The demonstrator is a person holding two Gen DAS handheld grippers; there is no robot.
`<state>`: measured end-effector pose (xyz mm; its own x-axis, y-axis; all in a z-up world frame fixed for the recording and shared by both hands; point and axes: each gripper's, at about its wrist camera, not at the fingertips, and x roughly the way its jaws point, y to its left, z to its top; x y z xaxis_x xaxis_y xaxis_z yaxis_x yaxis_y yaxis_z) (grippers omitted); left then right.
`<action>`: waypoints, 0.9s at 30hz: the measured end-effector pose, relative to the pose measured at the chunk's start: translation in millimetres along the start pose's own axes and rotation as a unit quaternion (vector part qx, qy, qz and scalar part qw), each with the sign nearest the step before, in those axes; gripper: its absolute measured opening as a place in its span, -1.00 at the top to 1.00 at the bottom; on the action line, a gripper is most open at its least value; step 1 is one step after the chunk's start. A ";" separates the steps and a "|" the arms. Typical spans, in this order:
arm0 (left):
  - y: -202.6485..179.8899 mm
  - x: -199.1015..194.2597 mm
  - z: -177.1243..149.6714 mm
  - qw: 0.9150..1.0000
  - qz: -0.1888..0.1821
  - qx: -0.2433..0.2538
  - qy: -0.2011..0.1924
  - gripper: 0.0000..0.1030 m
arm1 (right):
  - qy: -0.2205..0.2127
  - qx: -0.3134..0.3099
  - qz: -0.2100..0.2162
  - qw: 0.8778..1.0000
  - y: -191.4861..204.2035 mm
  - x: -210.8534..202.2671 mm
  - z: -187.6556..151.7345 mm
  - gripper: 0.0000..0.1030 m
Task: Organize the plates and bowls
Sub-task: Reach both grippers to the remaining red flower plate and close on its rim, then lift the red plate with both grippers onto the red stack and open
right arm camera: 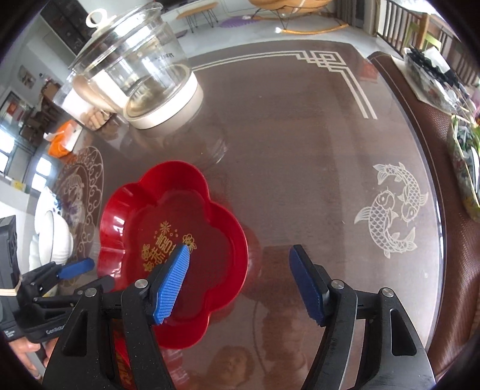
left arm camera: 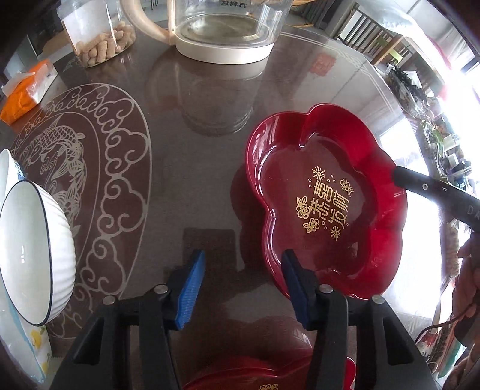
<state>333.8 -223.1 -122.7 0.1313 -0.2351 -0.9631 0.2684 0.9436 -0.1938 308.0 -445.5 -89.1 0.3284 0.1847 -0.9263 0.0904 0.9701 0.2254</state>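
Observation:
A red flower-shaped plate point(left arm camera: 327, 201) with gold characters lies on the glass table; it also shows in the right wrist view point(right arm camera: 177, 240). My left gripper point(left arm camera: 243, 288) is open and empty, just left of the plate's near rim. A second red plate point(left arm camera: 270, 378) lies under it at the bottom edge. My right gripper point(right arm camera: 240, 279) is open and empty, its left finger above the plate's right side. White bowls point(left arm camera: 33, 258) stand at the left, one with a dark rim; they also show in the right wrist view point(right arm camera: 51, 240).
A glass kettle point(left arm camera: 225, 27) on a cream base stands at the back, also in the right wrist view point(right arm camera: 135, 75). A jar of peanuts point(left arm camera: 99, 33) and an orange tissue pack point(left arm camera: 27, 90) lie back left. Cluttered items point(right arm camera: 435, 75) line the right edge.

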 end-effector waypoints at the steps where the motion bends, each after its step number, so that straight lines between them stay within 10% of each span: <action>1: -0.1 1.6 0.0 1.000 -0.007 -0.001 0.002 0.18 | 0.003 -0.006 -0.003 1.000 2.0 3.2 2.3 -0.15; 7: -5.9 0.9 0.4 1.000 -0.013 0.002 -0.006 0.83 | 0.018 -0.021 -0.015 1.000 7.9 15.0 7.0 0.81; 27: 24.1 -137.3 -83.2 0.994 -0.029 0.055 -0.094 0.86 | -0.071 -0.034 0.047 0.996 79.1 -127.2 -86.1 0.84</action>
<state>242.8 -148.6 -10.7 0.2860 -0.3376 -0.8968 0.3824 0.8983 -0.2163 192.4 -378.7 20.5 0.4633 0.2557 -0.8485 -0.0091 0.9588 0.2840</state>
